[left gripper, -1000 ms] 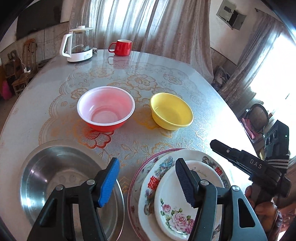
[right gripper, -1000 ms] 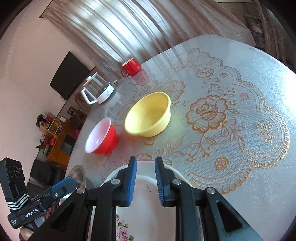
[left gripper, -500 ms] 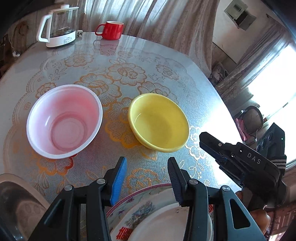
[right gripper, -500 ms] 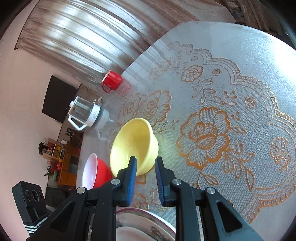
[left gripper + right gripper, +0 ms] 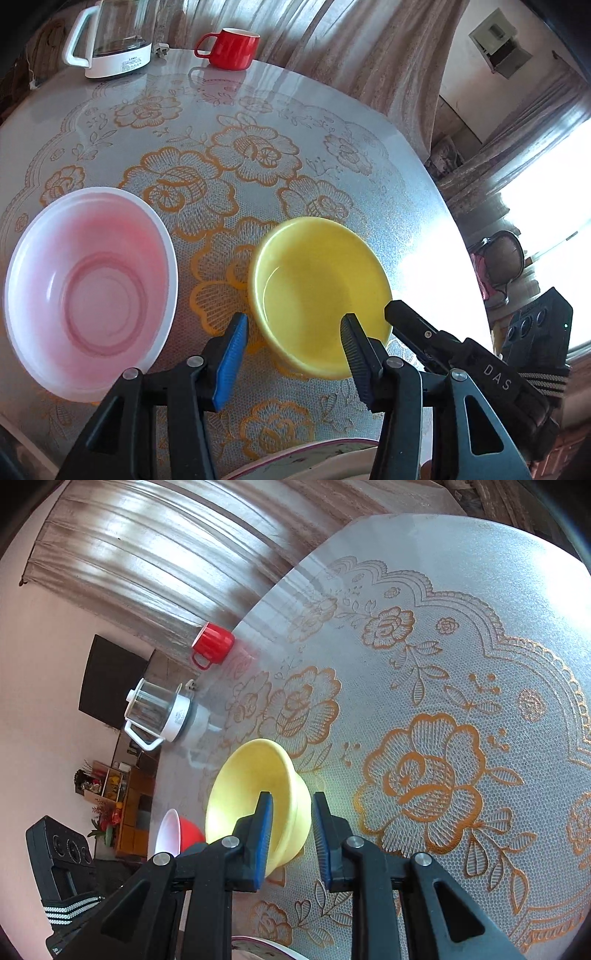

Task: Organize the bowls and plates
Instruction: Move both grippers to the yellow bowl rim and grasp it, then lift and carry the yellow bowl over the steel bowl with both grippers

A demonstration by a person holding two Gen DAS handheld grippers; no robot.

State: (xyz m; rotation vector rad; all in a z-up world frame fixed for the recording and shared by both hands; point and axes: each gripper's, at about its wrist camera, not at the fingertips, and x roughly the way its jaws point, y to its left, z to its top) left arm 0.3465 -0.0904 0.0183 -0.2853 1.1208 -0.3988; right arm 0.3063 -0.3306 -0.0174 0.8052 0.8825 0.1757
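Note:
A yellow bowl (image 5: 317, 291) stands on the lace-patterned table, with a red bowl with a white inside (image 5: 88, 291) to its left. My left gripper (image 5: 291, 358) is open, its jaws straddling the yellow bowl's near rim. My right gripper (image 5: 291, 834) is open with a narrow gap, its jaws on either side of the yellow bowl's (image 5: 258, 794) right wall. It also shows in the left wrist view (image 5: 424, 332) beside the bowl. The red bowl (image 5: 177, 834) sits behind. The stacked plates' rim (image 5: 314, 458) shows at the bottom edge.
A glass kettle (image 5: 110, 40) and a red mug (image 5: 229, 48) stand at the table's far edge by the curtains. The table's right edge (image 5: 461, 236) drops off toward a chair. A cabinet (image 5: 122, 801) stands beyond the table in the right wrist view.
Both grippers moved forward from above the plate stack to the yellow bowl. The left gripper's jaws narrowed, then widened again around the bowl's near rim. The right gripper's jaws opened slightly around the bowl's wall.

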